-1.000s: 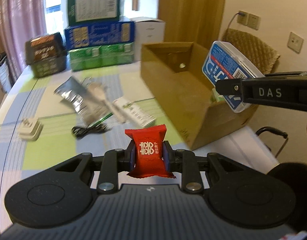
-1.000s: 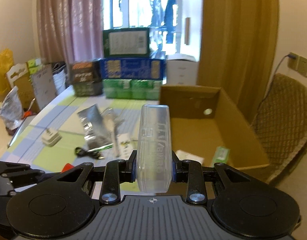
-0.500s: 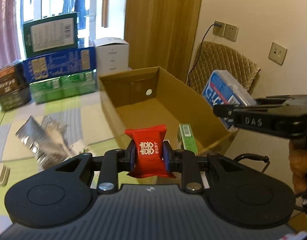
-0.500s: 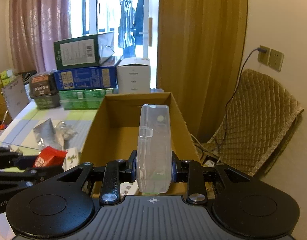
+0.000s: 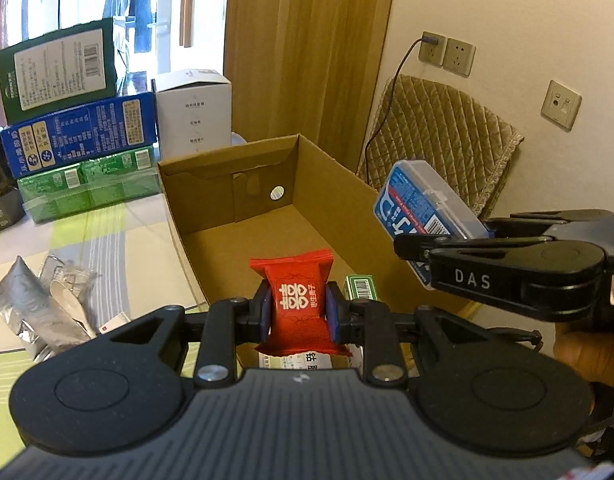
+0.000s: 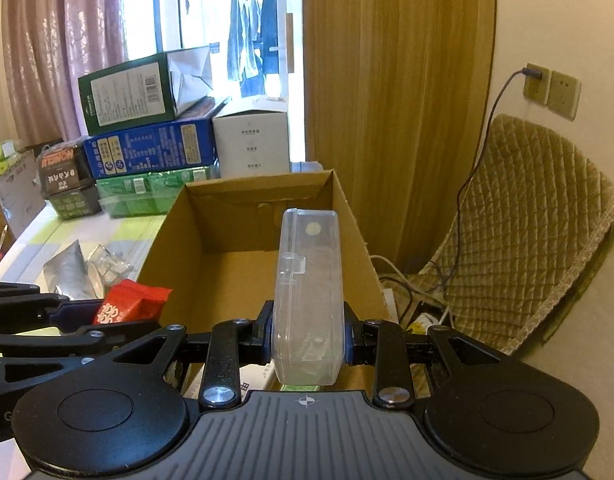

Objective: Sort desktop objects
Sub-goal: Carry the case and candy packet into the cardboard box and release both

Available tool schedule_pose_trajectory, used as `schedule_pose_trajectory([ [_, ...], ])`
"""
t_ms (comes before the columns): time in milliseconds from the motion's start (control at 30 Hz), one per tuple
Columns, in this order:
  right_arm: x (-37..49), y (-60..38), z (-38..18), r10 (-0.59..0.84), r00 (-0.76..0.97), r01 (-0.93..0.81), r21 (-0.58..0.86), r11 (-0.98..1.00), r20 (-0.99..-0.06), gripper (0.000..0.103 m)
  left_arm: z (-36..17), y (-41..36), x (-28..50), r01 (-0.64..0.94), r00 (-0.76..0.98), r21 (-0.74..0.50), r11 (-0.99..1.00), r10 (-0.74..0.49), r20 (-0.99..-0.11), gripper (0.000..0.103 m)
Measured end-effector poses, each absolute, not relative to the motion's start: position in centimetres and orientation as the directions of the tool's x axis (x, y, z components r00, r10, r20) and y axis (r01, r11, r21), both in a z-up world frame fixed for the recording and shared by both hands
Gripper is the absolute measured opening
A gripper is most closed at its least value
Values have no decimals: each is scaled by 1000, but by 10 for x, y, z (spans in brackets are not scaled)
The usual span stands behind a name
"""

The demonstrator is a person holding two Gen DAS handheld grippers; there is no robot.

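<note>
In the left wrist view, the left gripper (image 5: 298,314) is clamped on a red candy packet (image 5: 295,300) at centre frame, held above the near end of the open cardboard box (image 5: 211,216). The box already holds a green carton (image 5: 361,286) and a white printed pack (image 5: 307,362) at its near end; the rest of its floor is bare. At lower left, a silver foil pouch (image 5: 23,308) and a crumpled clear wrapper (image 5: 67,280) lie on the table (image 5: 119,240), so sorting looks partly done. At right, the right gripper (image 5: 415,246) grips a blue-labelled plastic case (image 5: 419,208). In the right wrist view, the right gripper (image 6: 308,338) is closed on that case (image 6: 309,292), which hangs over the box (image 6: 179,240); the packet (image 6: 131,306) shows at lower left. Both releases seem to remain.
</note>
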State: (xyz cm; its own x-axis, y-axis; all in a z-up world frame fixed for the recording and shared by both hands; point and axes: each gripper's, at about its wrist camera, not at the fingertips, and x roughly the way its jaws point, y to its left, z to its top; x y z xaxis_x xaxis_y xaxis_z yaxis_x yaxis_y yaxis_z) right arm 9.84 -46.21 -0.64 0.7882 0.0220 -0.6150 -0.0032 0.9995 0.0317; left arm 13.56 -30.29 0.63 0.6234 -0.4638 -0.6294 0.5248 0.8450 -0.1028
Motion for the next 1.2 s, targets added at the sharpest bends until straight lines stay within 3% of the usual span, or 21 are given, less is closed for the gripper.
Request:
schedule_pose_trajectory([
  [1000, 121, -449, -19, 71, 771, -31, 75, 997, -633, 28, 4, -249, 136, 429, 676, -134, 893, -416, -608, 33],
  [1200, 119, -449, -19, 75, 774, -31, 81, 996, -628, 37, 0, -240, 132, 416, 677, -140, 898, -409, -612, 36],
])
